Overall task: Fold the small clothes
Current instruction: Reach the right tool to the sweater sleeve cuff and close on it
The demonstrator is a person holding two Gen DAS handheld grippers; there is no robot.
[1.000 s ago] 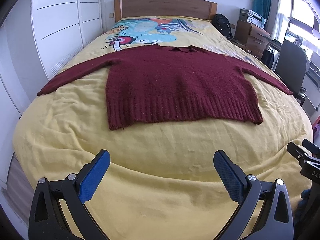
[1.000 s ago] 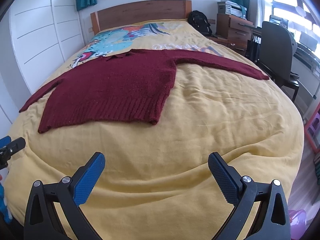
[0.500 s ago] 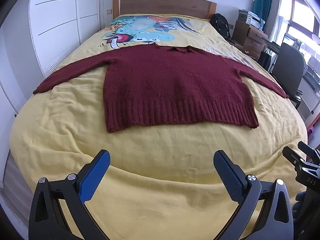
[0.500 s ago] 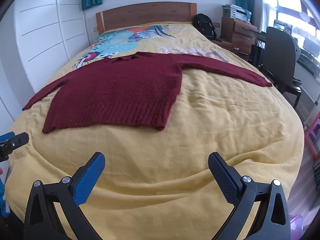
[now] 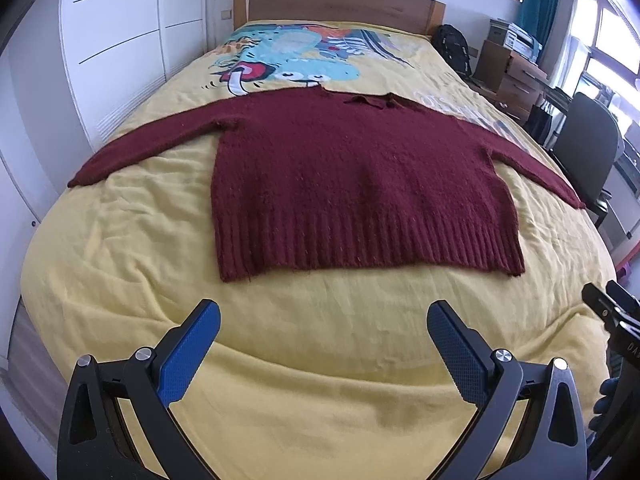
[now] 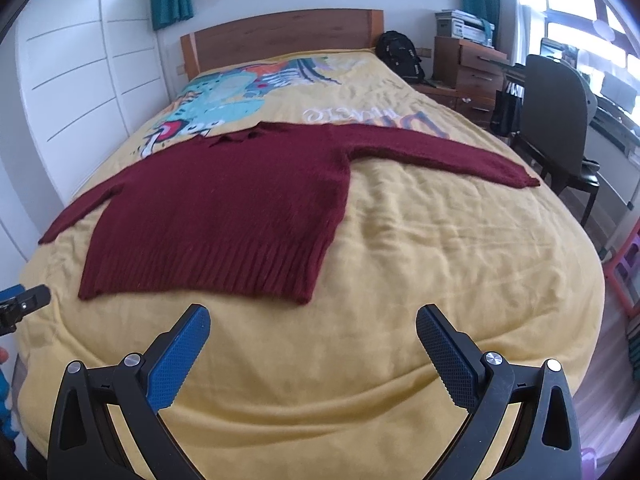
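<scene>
Yellow bedding [image 5: 132, 248] with a bright cartoon print covers a bed set between white wardrobe doors [image 5: 116, 52] and a desk area with a dark office chair [image 6: 556, 120], under a wooden headboard [image 5: 340, 0]. Spread flat at mid-bed lies a maroon knitted sweater [image 5: 352, 176], collar toward the headboard, ribbed hem toward the foot, both sleeves stretched out to the sides. No fold appears to have been made: body and sleeves lie in a single layer, so the whole job looks to be ahead. The left gripper [image 5: 323, 322] hangs over bare bedding just short of the hem, blue-padded jaws wide apart and holding nothing; the right gripper [image 6: 313, 326] hovers likewise near the hem's right corner, jaws spread and empty. The knit looks thick, soft and fairly smooth, with only slight rippling.
</scene>
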